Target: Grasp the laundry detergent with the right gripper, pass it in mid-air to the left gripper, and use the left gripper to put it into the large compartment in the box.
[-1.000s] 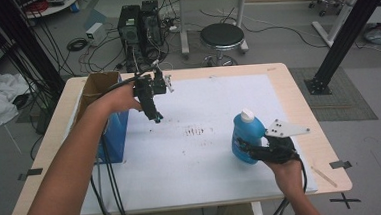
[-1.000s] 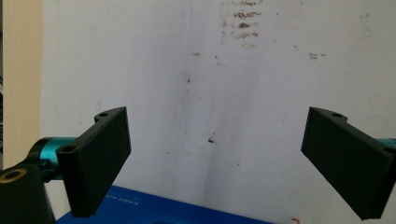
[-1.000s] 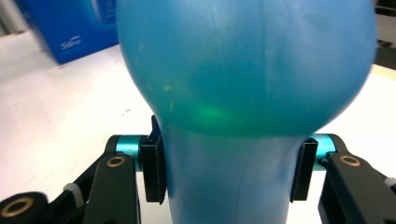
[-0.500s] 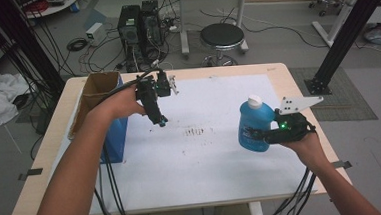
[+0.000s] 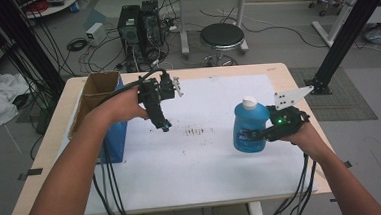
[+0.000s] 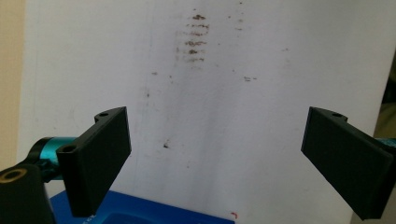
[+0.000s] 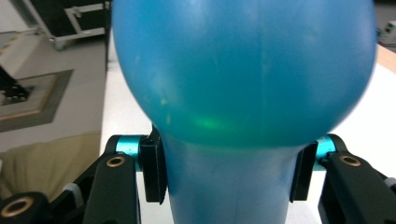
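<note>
A blue bottle (image 5: 249, 125) with a white cap stands upright over the right side of the white sheet (image 5: 207, 161). My right gripper (image 5: 256, 133) is shut on its lower body from the right. In the right gripper view both pads press the narrow waist of the bottle (image 7: 243, 70), with my right gripper (image 7: 229, 172) closed around it. My left gripper (image 5: 163, 125) hangs open above the sheet left of centre, pointing down. Nothing lies between the wide-apart jaws of my left gripper (image 6: 229, 158); below them is stained sheet.
An open cardboard box with a blue side (image 5: 111, 132) stands at the table's left, close to my left hand; its blue top edge (image 6: 154, 215) is below that gripper. Brown smudges (image 5: 196, 132) mark the sheet's middle. Cables hang off the front edge.
The right gripper has carried the bottle a little away from the front edge and it now stands straighter. The left gripper has drifted only slightly.
</note>
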Available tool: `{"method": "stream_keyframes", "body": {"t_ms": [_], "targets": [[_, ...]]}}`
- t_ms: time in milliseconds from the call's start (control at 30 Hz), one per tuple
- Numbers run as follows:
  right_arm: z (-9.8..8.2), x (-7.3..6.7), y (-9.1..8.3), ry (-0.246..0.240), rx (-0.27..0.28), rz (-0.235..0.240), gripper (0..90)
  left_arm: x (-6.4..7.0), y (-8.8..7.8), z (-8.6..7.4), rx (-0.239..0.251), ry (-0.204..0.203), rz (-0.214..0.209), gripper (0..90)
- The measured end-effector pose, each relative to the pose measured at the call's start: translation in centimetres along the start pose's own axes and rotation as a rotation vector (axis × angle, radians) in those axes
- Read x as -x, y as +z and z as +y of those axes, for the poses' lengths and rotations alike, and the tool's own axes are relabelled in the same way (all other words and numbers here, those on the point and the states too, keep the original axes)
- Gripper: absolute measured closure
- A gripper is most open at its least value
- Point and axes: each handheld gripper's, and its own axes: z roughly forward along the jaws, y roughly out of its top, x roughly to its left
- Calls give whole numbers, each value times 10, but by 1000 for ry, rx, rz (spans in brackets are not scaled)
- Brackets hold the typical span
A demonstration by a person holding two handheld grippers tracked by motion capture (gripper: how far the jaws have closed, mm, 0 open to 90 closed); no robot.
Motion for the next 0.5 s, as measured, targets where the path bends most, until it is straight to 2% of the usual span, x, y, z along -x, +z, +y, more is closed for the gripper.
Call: {"method": "stream_keyframes", "body": {"t_ms": [67,133,333,500], "targets": [[1,2,4,5,13,34,445,3,-1,4,12,7,-9,82],[1,5,8,8,19,61,445,6,-1,7,0,19,-22,82],[3,6,26,-12,23,106,445,11,-1,14,-31,26,-60,83],[7,3,37,-23,20,124,446,12,-5,22,-32,-16,-113,82]]}}
